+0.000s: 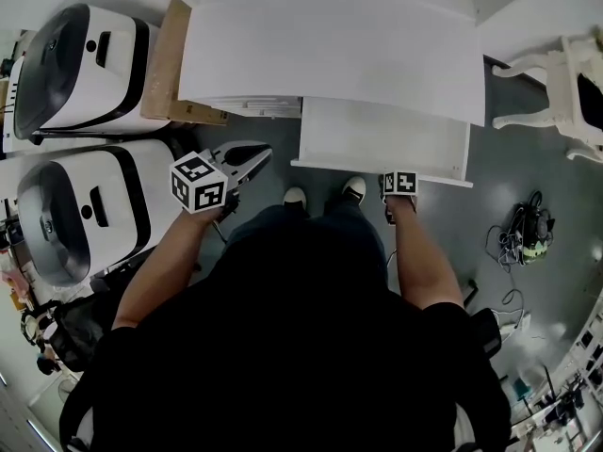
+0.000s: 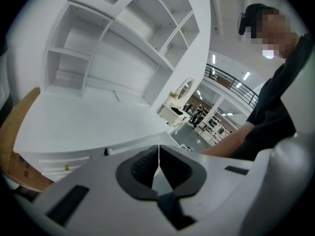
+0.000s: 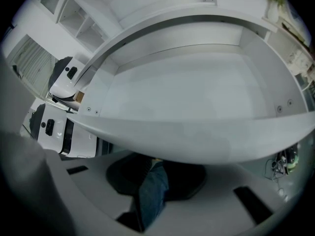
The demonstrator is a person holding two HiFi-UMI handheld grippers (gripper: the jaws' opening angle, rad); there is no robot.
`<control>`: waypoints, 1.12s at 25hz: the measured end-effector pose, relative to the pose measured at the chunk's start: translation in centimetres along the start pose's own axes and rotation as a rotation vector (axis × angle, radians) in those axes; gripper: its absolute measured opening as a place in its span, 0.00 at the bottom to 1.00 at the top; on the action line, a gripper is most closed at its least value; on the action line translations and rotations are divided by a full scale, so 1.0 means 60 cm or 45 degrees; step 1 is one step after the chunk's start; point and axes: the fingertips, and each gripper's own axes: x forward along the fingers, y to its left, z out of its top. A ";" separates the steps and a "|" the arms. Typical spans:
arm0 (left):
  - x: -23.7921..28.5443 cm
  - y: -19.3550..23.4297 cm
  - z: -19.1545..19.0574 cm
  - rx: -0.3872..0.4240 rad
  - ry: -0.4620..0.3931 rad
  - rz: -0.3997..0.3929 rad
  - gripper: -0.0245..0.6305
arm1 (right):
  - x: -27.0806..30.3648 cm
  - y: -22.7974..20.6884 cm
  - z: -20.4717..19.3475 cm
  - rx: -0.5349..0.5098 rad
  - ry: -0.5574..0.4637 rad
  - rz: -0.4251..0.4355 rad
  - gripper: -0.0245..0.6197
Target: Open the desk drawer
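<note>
Nearest the person, the left gripper [image 1: 256, 155] is hovering at 9 o'clock of the drawer [image 1: 377, 135], its jaws pressed together on nothing. The right gripper [image 1: 399, 185] is pointing steeply down at the drawer front [image 1: 377, 171], near its 5 o'clock corner. Its jaws are standing part-way apart with the tips hidden under the panel's lip, so a clamp cannot be confirmed. Beyond, the empty drawer is projecting well out beneath the white desk top [image 1: 330, 55]. Judged step: pulling out, nearly complete. The next move probably calls for a straight, level draw toward 6 o'clock, then release.
</note>
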 end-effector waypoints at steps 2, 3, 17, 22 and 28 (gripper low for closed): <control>0.004 0.000 -0.001 -0.001 0.007 -0.013 0.06 | -0.001 0.001 -0.011 0.009 0.004 0.000 0.15; 0.007 -0.001 -0.002 0.000 0.012 -0.019 0.06 | -0.001 0.002 -0.016 0.012 0.006 0.000 0.15; 0.028 -0.024 -0.015 0.007 0.049 -0.069 0.06 | -0.004 0.010 -0.077 0.041 0.014 0.016 0.15; 0.026 -0.027 -0.022 0.000 0.053 -0.066 0.06 | -0.004 0.007 -0.075 0.053 0.013 0.007 0.15; 0.018 -0.038 -0.031 -0.004 0.052 -0.061 0.06 | -0.005 0.007 -0.077 0.064 0.014 0.004 0.15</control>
